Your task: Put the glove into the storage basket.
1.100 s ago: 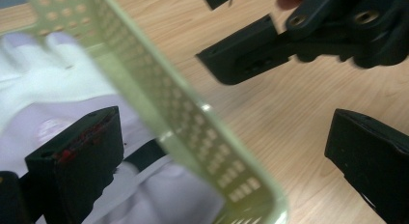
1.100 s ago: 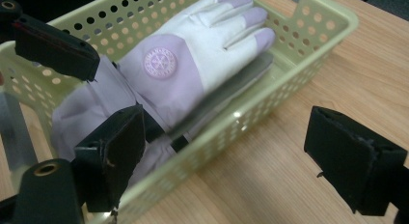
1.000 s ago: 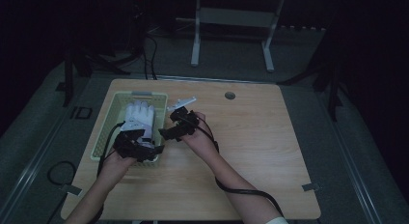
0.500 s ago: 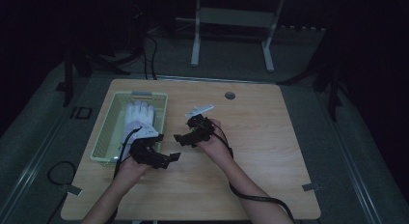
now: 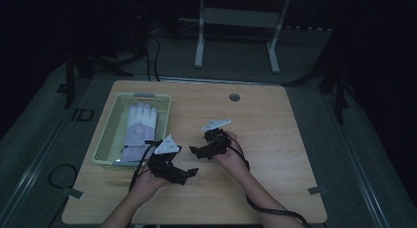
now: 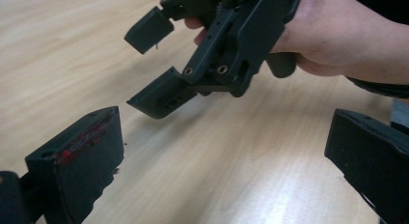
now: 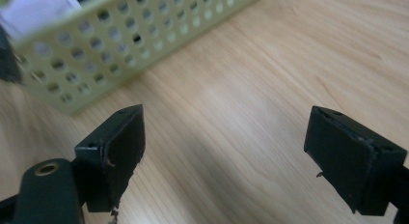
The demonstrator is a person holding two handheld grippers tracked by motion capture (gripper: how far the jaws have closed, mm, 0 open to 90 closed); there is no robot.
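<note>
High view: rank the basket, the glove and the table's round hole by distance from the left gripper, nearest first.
From the left gripper:
1. Basket, just to its left.
2. Glove, inside the basket, farther back.
3. Hole, far edge, to the right.

High view overhead; gripper views skim table (image 5: 275,139), seemingly sharing tabletop.

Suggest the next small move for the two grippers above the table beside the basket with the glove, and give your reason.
Probably lower both grippers to rest on the table. The left gripper and right gripper are open and empty over bare wood, while the glove lies inside the basket, so nothing seems left to carry.
</note>
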